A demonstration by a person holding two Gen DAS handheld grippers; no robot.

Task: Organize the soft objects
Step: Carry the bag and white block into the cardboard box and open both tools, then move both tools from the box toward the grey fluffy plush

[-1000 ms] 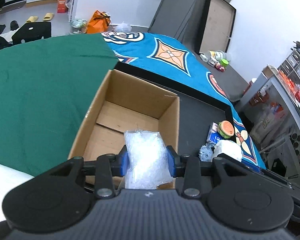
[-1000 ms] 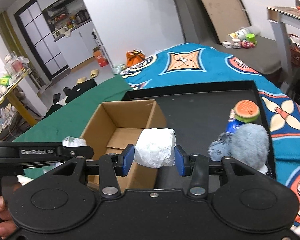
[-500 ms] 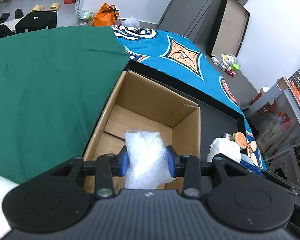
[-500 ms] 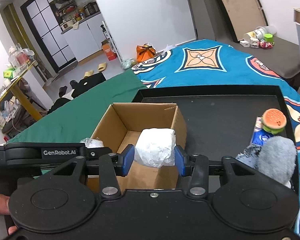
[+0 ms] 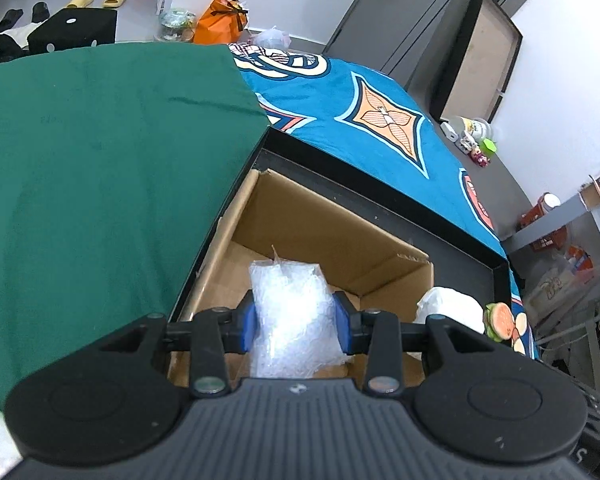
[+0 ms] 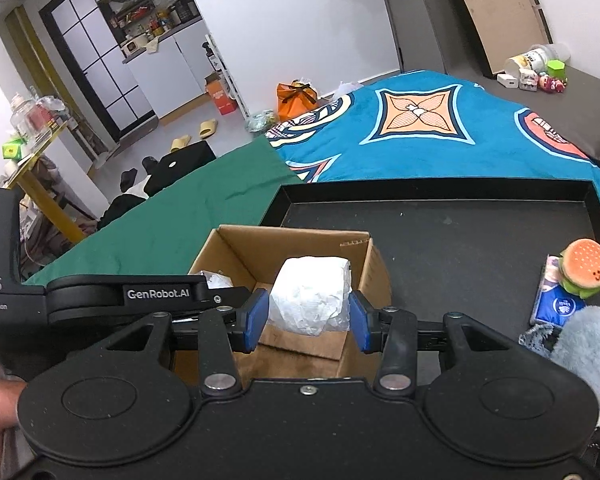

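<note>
An open cardboard box (image 5: 332, 220) (image 6: 364, 256) stands at the left end of a black tray (image 6: 460, 240). My left gripper (image 5: 294, 322) is shut on a clear crinkled plastic bag (image 5: 292, 300) and holds it over the box. My right gripper (image 6: 308, 316) is shut on a white tissue roll (image 6: 312, 292) and holds it over the box, just right of the left gripper. The roll also shows in the left wrist view (image 5: 448, 308). A burger plush (image 6: 586, 266), a blue tissue pack (image 6: 560, 300) and a grey fluffy toy (image 6: 584, 344) lie at the tray's right end.
The tray sits on a bed with a green cloth (image 5: 100, 160) on the left and a blue patterned blanket (image 6: 440, 128) behind. A grey bench with small toys (image 6: 540, 76) stands by the far wall.
Both grippers have moved forward and left over the box with their loads still held. The box now sits closer and more directly beneath them.
</note>
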